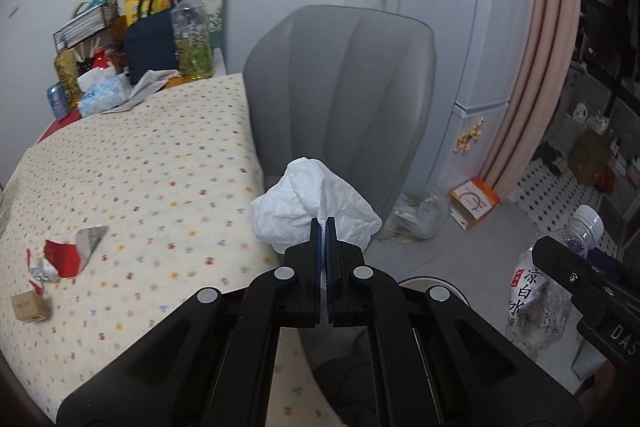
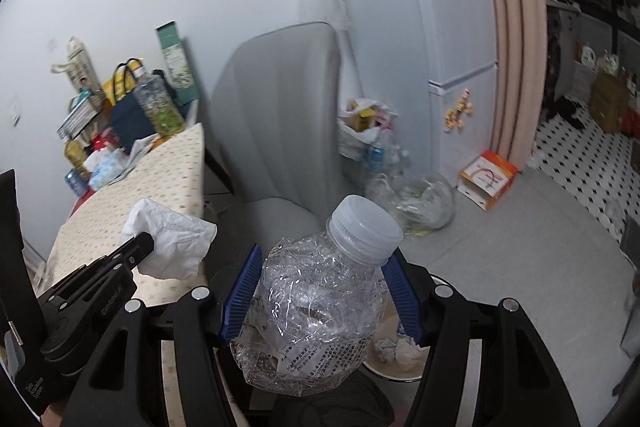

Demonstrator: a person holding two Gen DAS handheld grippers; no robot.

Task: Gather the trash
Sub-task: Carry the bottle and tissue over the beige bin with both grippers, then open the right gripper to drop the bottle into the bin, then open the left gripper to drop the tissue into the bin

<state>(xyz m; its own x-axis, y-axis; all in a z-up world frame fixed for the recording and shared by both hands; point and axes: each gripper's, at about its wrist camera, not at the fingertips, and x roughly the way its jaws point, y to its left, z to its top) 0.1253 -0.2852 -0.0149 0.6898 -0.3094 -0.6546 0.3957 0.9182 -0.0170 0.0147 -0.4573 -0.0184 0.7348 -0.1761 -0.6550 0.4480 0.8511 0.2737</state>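
Observation:
My left gripper [image 1: 323, 223] is shut on a crumpled white tissue [image 1: 304, 201], which bulges out past its tips over the table's edge; the tissue [image 2: 170, 239] and that gripper [image 2: 142, 241] also show at the left of the right wrist view. My right gripper [image 2: 320, 271] is shut on a crushed clear plastic bottle [image 2: 316, 307] with a white cap, its blue pads [image 2: 244, 291] pressing both sides. The bottle [image 1: 536, 291] appears at the right of the left wrist view. Below it sits a small bin [image 2: 400, 371] with crumpled paper. A torn red-and-white wrapper [image 1: 66, 253] and a small brown box [image 1: 30, 307] lie on the table.
The table [image 1: 140, 167] has a dotted cloth, with bags, bottles and a tissue pack crowded at its far end. A grey chair [image 1: 344, 87] stands behind it. On the floor lie a clear plastic bag [image 2: 416, 201], an orange-and-white box [image 2: 486, 179] and a full trash bag [image 2: 360, 131] by the fridge.

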